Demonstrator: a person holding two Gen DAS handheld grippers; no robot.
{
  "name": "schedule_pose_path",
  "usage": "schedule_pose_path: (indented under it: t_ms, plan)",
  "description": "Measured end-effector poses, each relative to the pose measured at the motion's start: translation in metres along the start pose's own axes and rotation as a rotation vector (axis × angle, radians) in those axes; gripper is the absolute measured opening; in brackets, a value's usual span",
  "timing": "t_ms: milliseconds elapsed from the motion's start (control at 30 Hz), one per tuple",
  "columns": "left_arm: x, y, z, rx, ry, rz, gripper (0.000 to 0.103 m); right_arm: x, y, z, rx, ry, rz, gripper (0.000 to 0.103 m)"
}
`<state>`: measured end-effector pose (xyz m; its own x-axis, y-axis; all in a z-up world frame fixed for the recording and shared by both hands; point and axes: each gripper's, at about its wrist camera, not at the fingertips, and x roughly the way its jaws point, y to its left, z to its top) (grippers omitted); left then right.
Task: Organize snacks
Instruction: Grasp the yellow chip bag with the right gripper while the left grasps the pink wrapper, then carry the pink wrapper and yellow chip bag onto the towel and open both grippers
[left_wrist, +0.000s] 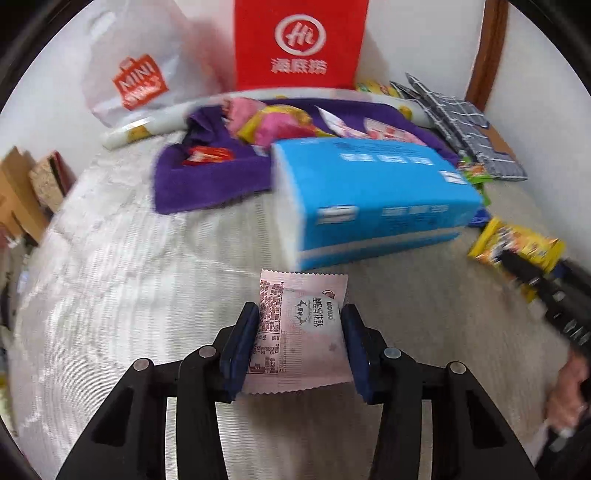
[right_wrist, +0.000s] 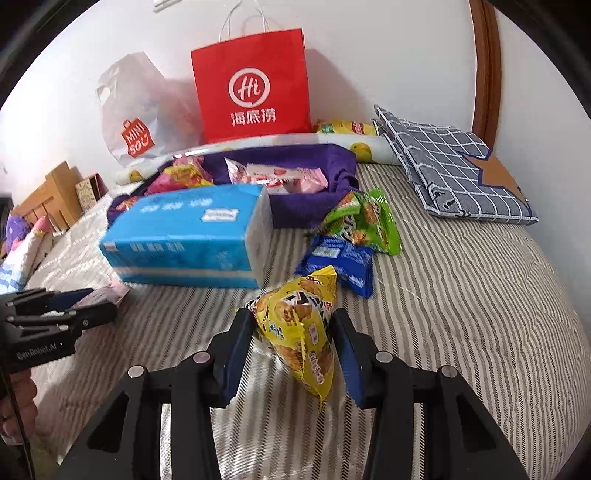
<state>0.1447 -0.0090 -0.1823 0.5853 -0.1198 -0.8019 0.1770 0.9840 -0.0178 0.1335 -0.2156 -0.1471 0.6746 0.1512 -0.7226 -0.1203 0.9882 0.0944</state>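
Left claw (left_wrist: 300, 328) is clamped on a pink snack packet (left_wrist: 301, 328) at 6 o'clock above the bed (left_wrist: 110, 280); right claw (right_wrist: 293, 350) pinches a yellow snack bag (right_wrist: 299, 332); either slippery wrapper might slide free.

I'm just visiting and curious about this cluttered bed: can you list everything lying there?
pink snack packet: one, pale pink, clamped in the left tool
yellow snack bag: one, yellow, gripped in the right tool
tissue pack: one, blue, middle of the bed
green snack bag: one, green, right of the tissue pack
blue snack packet: one, dark blue, partly under the green bag
purple cloth: one, purple, behind the tissue pack, pink snacks on it
red paper bag: one, red, against the wall
white plastic bag: one, white, left of the red bag
checked cloth: one, grey-blue, far right
left tool: black, blue pads
right tool: black, blue pads
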Motion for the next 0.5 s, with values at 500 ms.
schedule_pose_path:
  t_ms: [500]
  plan:
    - [0.005, 0.029, -0.005, -0.036, -0.024, 0.066, 0.046, 0.018, 0.007, 0.002, -0.023, 0.035, 0.029, 0.041]
